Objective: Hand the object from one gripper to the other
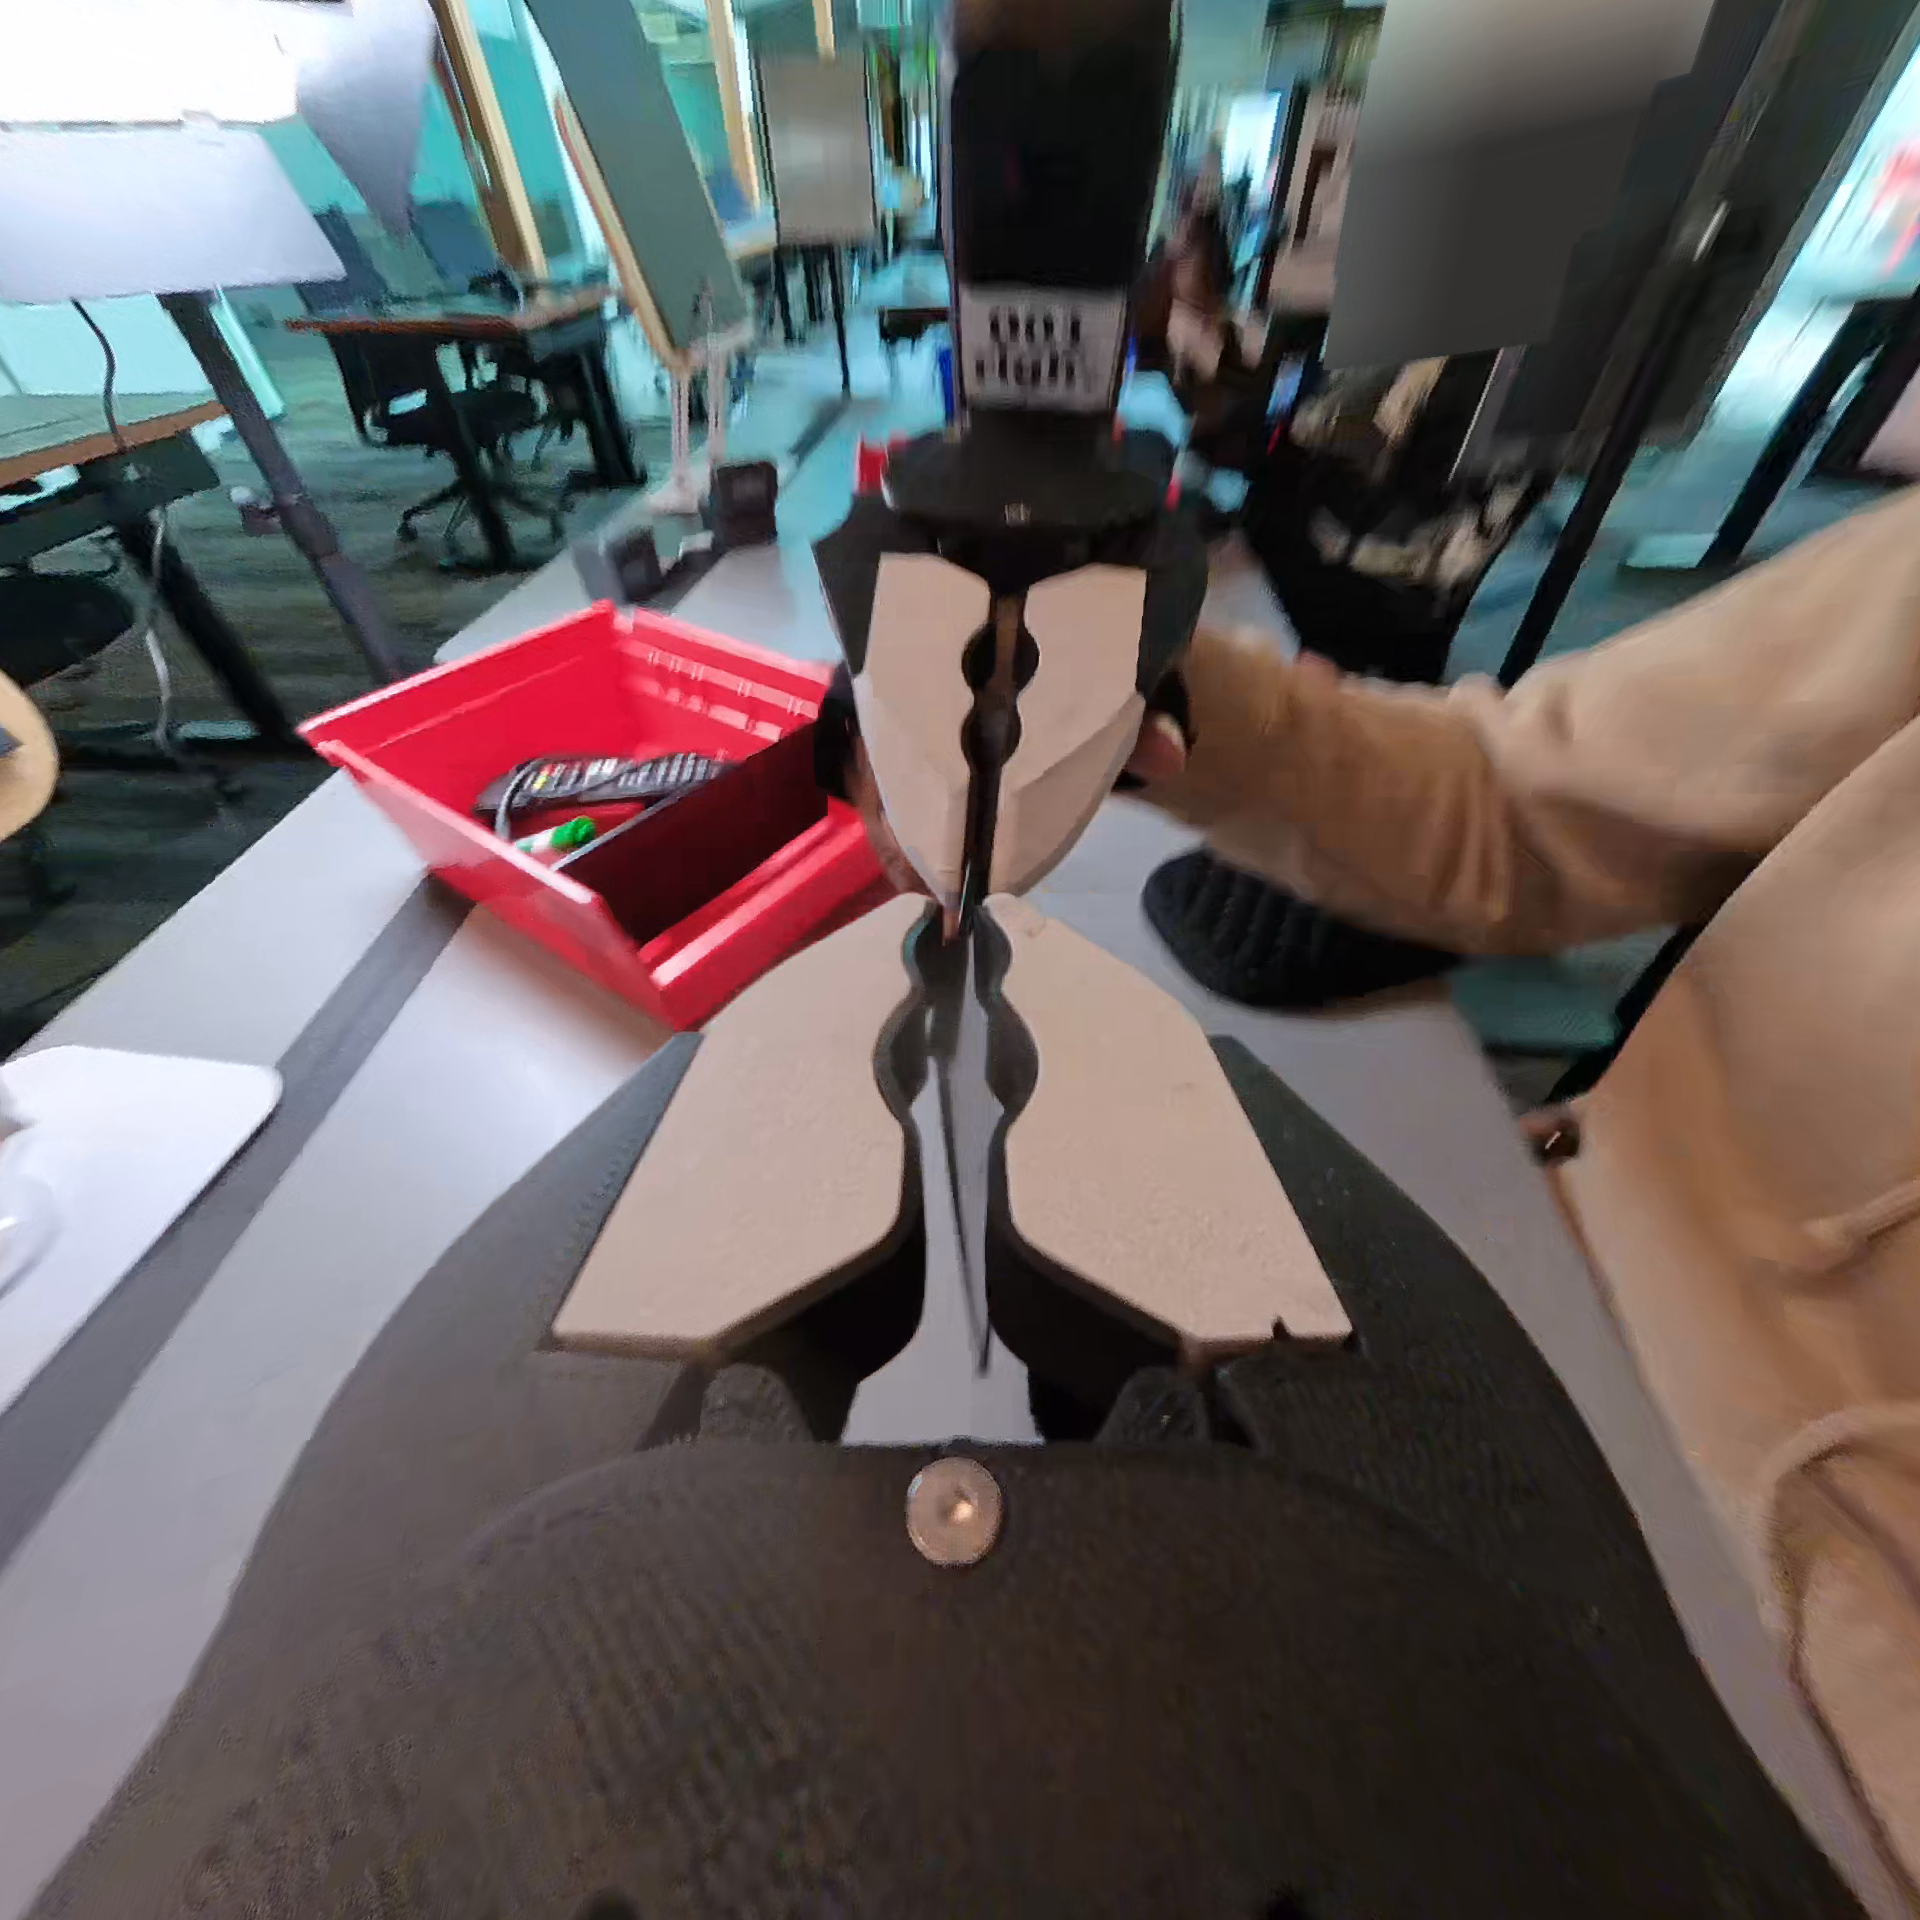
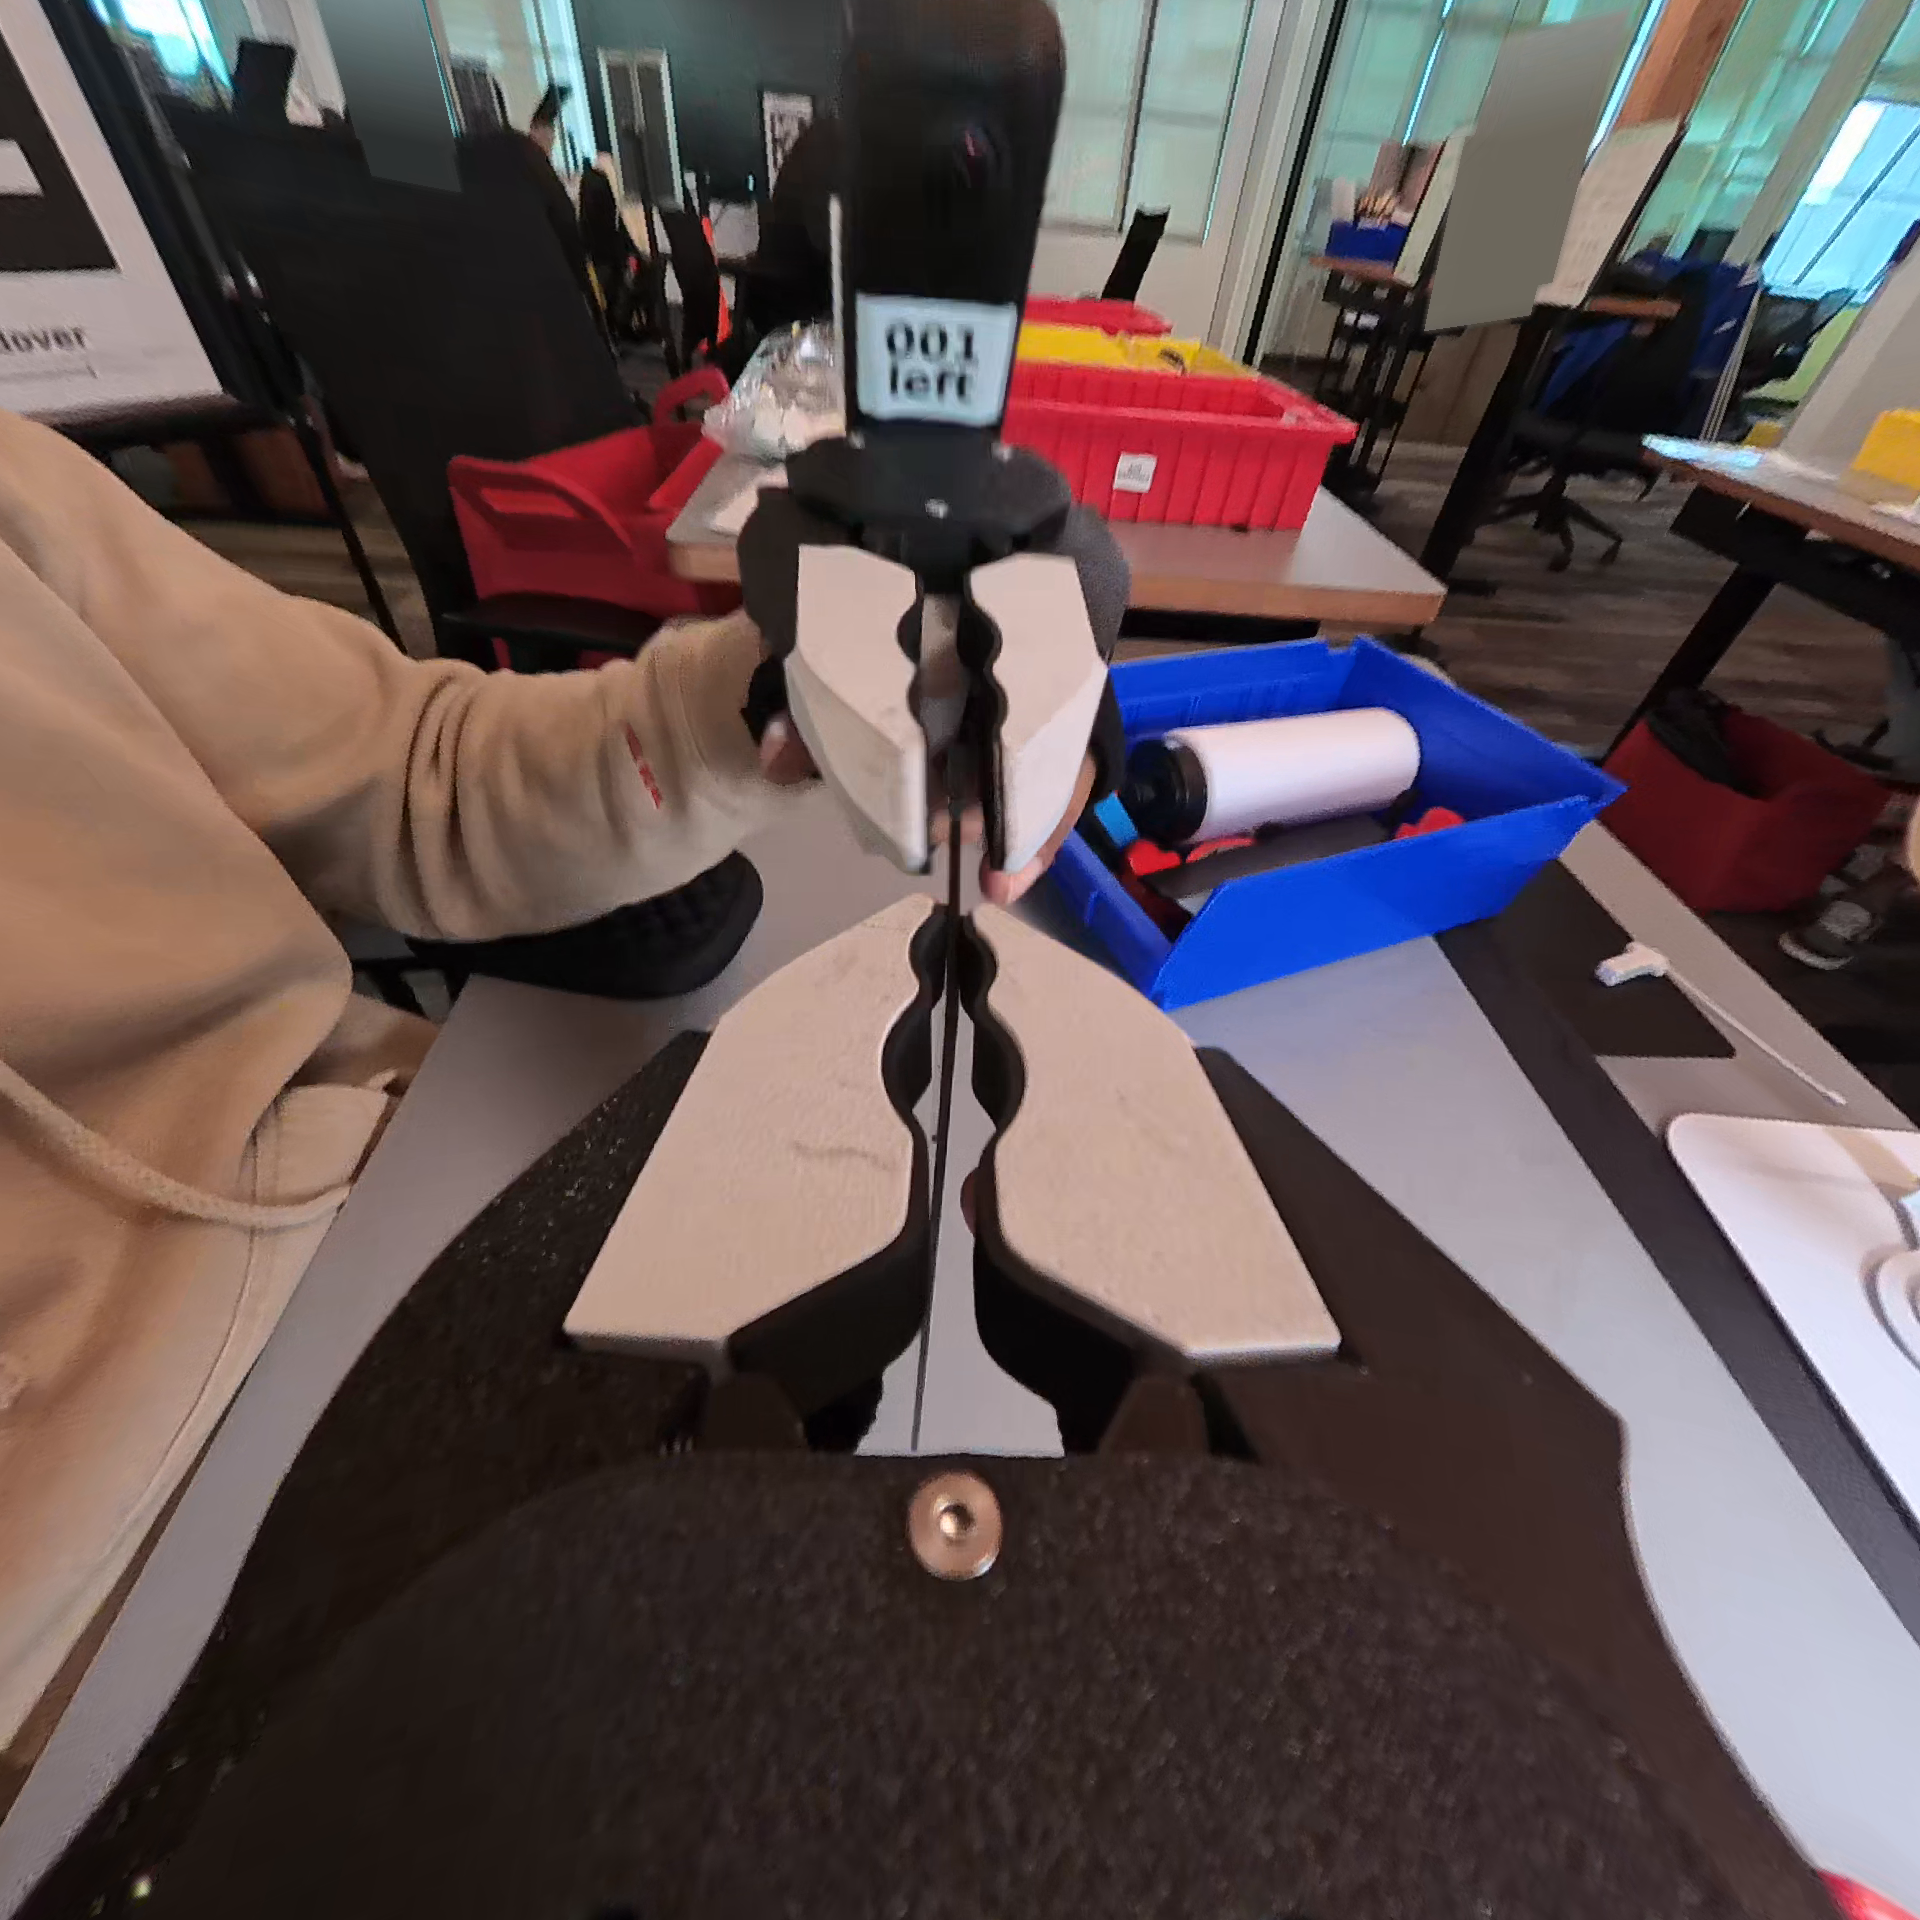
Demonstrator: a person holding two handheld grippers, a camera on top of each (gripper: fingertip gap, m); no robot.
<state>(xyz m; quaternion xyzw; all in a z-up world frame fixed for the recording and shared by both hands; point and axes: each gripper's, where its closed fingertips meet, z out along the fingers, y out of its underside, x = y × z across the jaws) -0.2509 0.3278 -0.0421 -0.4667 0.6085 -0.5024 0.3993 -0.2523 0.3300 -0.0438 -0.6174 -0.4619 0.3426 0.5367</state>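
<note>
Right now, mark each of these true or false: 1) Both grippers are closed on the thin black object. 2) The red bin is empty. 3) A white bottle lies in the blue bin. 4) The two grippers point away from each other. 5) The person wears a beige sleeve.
1) True: the left gripper and the right gripper are each shut on the thin black object, seen edge-on.
2) False: the red bin holds a remote control and a green-capped marker.
3) True: the white bottle lies on its side in the blue bin.
4) False: they face each other, tips nearly meeting.
5) True: the beige sleeve shows.
</note>
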